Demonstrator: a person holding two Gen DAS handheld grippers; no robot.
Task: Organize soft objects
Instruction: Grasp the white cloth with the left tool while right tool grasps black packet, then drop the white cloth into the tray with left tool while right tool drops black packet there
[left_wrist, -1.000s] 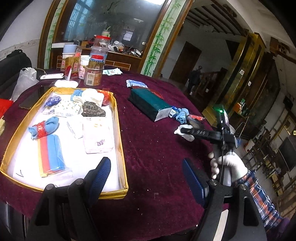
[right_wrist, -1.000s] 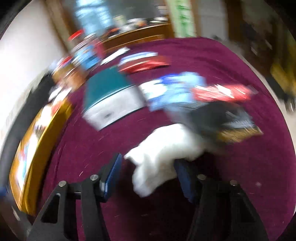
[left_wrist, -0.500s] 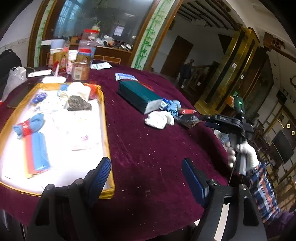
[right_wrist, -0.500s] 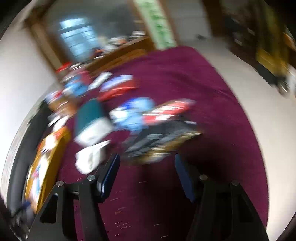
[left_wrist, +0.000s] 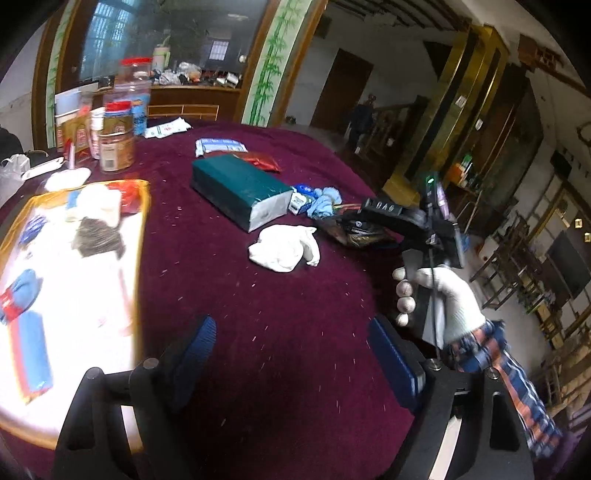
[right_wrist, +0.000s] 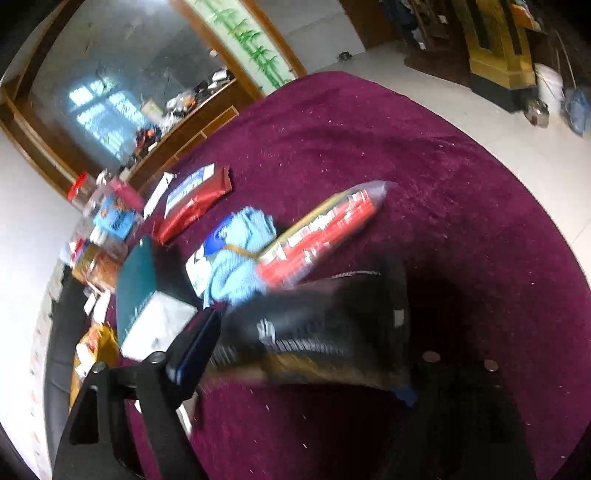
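Maroon velvet cloth (left_wrist: 280, 332) covers the round table, with a wood-framed mirror and cluttered shelf behind it. The left gripper (left_wrist: 291, 347) hovers over bare cloth, its 2 blue-padded jaws spread wide with nothing between them; they have just been opening a little further. Ahead of it and slightly right lies a crumpled white cloth (left_wrist: 284, 247), and beyond that a teal box (left_wrist: 240, 188). To its left sits a gold-rimmed tray (left_wrist: 142, 236) holding a dark patterned cloth (left_wrist: 98, 238) and other folded soft items. To its right, a white-gloved hand (left_wrist: 443, 299) with a plaid sleeve holds the right gripper (right_wrist: 306, 343). That gripper's jaws have just been opening wide, and a dark packet (right_wrist: 317, 325) lies between them; blur hides whether the pads touch it, and the right finger is lost in shadow. Just beyond the packet lie a red-and-white packet (right_wrist: 325, 232) and a light blue cloth (right_wrist: 240, 262).
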